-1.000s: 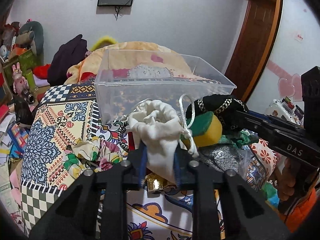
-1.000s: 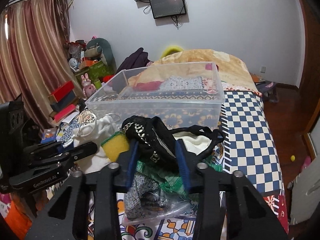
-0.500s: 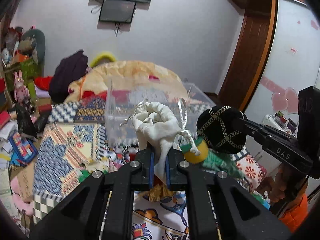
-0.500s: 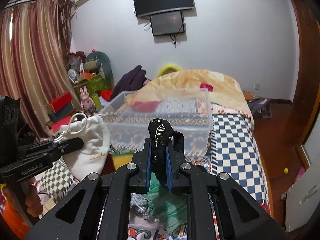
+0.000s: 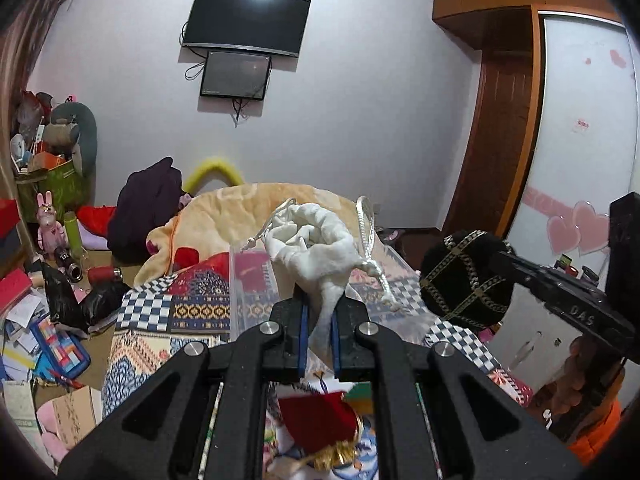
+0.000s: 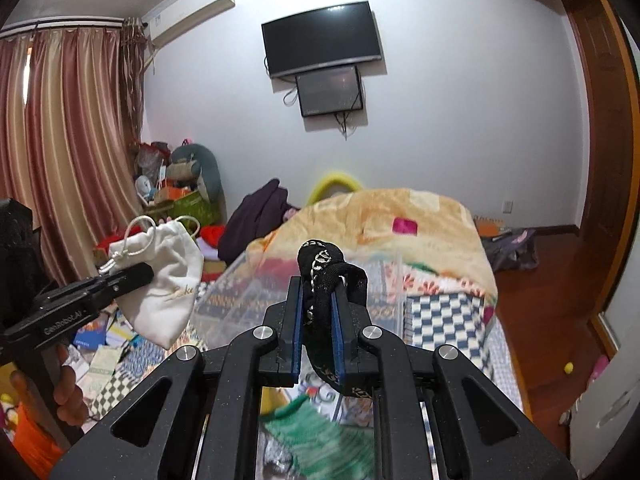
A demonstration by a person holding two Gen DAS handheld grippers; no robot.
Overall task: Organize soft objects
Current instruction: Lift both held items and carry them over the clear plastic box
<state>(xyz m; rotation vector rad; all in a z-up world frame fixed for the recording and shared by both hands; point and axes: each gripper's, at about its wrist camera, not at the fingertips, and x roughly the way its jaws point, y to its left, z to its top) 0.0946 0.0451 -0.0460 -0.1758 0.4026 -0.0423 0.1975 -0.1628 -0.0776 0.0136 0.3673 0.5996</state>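
The left gripper is clamped on a white drawstring cloth pouch, held in the air above a clear plastic storage bin on the patterned bedspread. Beside it, the right gripper pinches a black pouch with gold chain trim.

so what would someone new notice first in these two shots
First, the white drawstring pouch pinched in the left tool, held up in the air in front of the clear plastic bin on the patterned bed. Next, the black bag with gold chain trim clamped in the right tool, level with the pouch. Behind both, a dark TV hangs on the pale wall.
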